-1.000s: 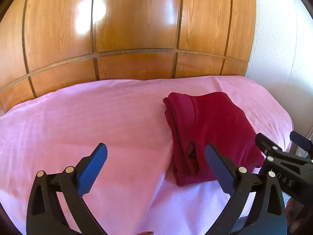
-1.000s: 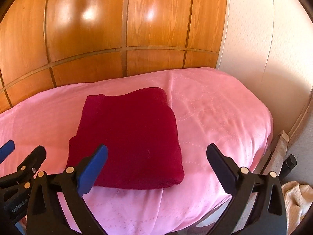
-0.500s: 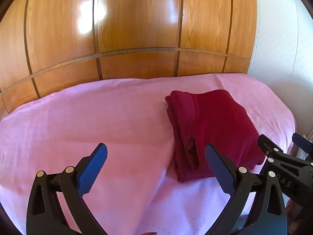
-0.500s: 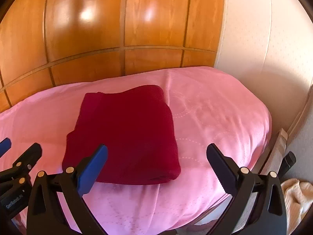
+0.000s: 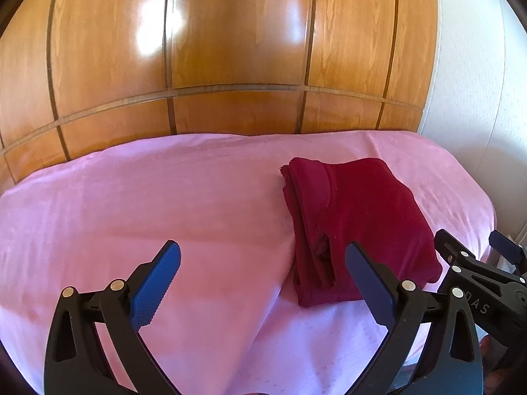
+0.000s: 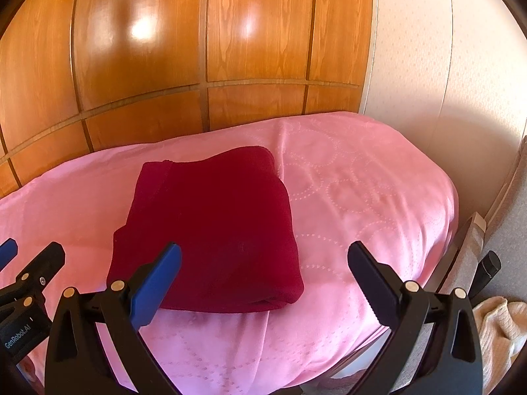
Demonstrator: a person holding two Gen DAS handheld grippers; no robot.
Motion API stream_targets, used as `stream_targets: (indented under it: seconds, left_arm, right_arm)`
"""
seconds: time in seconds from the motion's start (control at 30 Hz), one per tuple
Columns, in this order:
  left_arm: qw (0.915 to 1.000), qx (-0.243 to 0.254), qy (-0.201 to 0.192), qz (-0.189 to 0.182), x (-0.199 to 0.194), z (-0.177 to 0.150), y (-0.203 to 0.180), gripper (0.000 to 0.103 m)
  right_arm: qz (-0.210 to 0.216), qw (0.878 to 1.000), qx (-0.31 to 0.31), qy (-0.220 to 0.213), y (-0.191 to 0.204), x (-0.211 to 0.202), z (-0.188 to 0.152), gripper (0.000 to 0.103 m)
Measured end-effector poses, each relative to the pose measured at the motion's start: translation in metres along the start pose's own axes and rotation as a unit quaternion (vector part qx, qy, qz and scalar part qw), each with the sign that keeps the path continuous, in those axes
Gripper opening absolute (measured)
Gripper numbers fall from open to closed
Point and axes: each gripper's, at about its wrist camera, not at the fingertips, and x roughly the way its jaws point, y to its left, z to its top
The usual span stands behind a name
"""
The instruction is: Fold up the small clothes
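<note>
A dark red garment (image 5: 355, 223) lies folded into a thick rectangle on the pink bedspread (image 5: 164, 197); it also shows in the right wrist view (image 6: 210, 230). My left gripper (image 5: 263, 263) is open and empty, above the spread, left of and nearer than the garment. My right gripper (image 6: 263, 263) is open and empty, held above the garment's near right corner. The right gripper shows at the right edge of the left wrist view (image 5: 474, 256), and the left gripper at the left edge of the right wrist view (image 6: 29, 263).
A glossy wooden panelled headboard (image 5: 230, 59) stands behind the bed. A white wall (image 6: 428, 65) runs along the right. A cream cloth (image 6: 497, 329) lies on the floor beyond the bed's right edge (image 6: 451, 230).
Both grippers have drawn back and up a little from the garment, which looks slightly farther away. The garment has not moved.
</note>
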Motion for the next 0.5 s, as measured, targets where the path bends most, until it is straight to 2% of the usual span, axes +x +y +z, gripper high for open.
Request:
stream_targets:
  seconds: [0.5]
  left_arm:
    - [0.9999, -0.010, -0.013, 0.002, -0.0100, 0.0038, 0.0050, 0.099]
  right_arm:
    - [0.006, 1.000, 0.001, -0.004, 0.0049, -0.0047, 0.0015, 0.101]
